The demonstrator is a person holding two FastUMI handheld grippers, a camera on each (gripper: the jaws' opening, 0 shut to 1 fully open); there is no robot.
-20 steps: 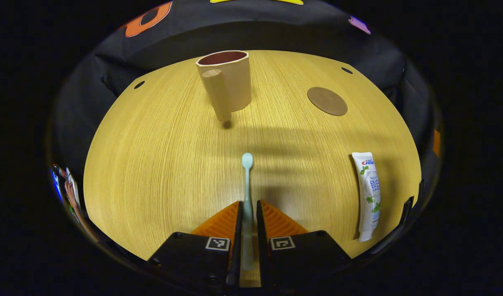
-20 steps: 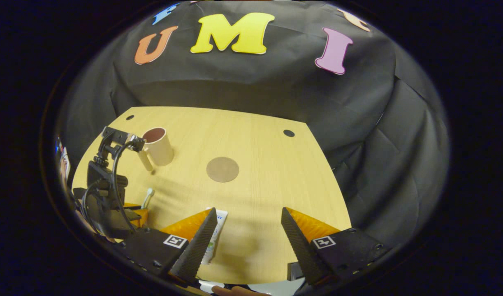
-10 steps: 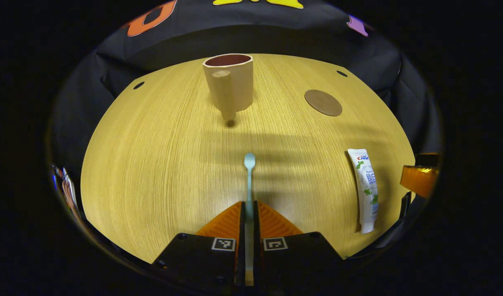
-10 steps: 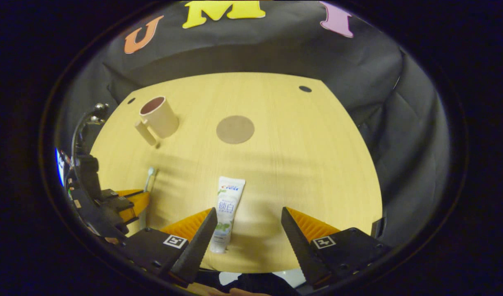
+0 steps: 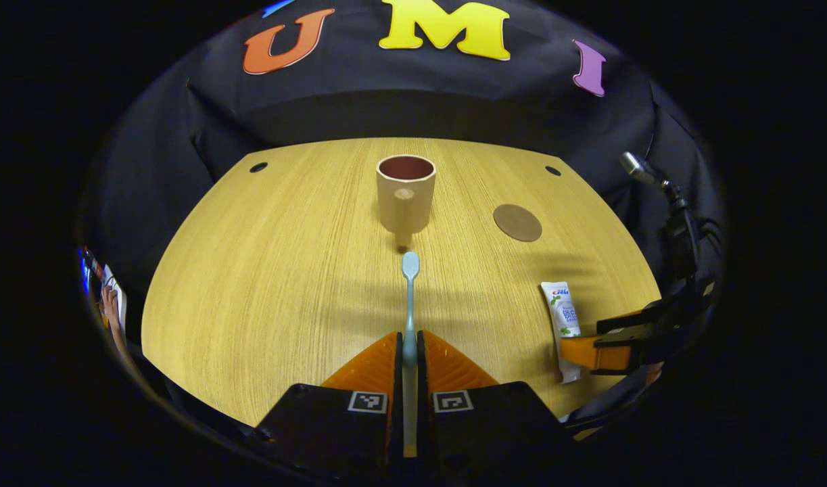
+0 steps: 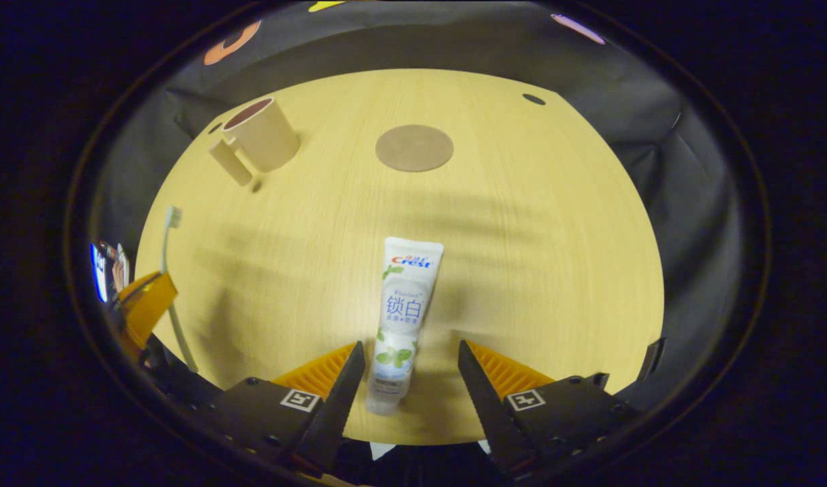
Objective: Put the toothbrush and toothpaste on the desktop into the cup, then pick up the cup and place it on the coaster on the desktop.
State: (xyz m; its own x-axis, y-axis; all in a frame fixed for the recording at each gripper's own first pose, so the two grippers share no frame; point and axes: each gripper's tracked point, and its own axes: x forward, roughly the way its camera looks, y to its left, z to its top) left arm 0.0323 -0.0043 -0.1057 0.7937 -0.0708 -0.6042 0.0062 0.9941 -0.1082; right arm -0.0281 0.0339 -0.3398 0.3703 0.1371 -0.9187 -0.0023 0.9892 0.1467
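My left gripper [image 5: 410, 335] is shut on the handle of a pale blue toothbrush [image 5: 409, 284], whose head points at the beige cup [image 5: 405, 193]. The cup stands upright at the back of the wooden table [image 5: 264, 270], its handle towards me. A round brown coaster [image 5: 517, 222] lies to the right of the cup. In the right gripper view, the white toothpaste tube [image 6: 406, 304] lies flat, cap end towards me. My right gripper [image 6: 408, 358] is open, its fingers on either side of the tube's lower end. The cup [image 6: 261, 132], coaster [image 6: 414, 147] and toothbrush [image 6: 166, 264] show farther off.
The table has small dark holes near its back corners [image 5: 258, 167] [image 5: 552, 170]. Black cloth walls close in the back and sides. In the left gripper view the right gripper [image 5: 609, 345] sits at the tube [image 5: 563, 325]. A screen glows at the far left [image 6: 99, 270].
The left gripper has risen and tilted up with the toothbrush. The right gripper has dropped and moved forward, so the toothpaste now lies between its open fingers.
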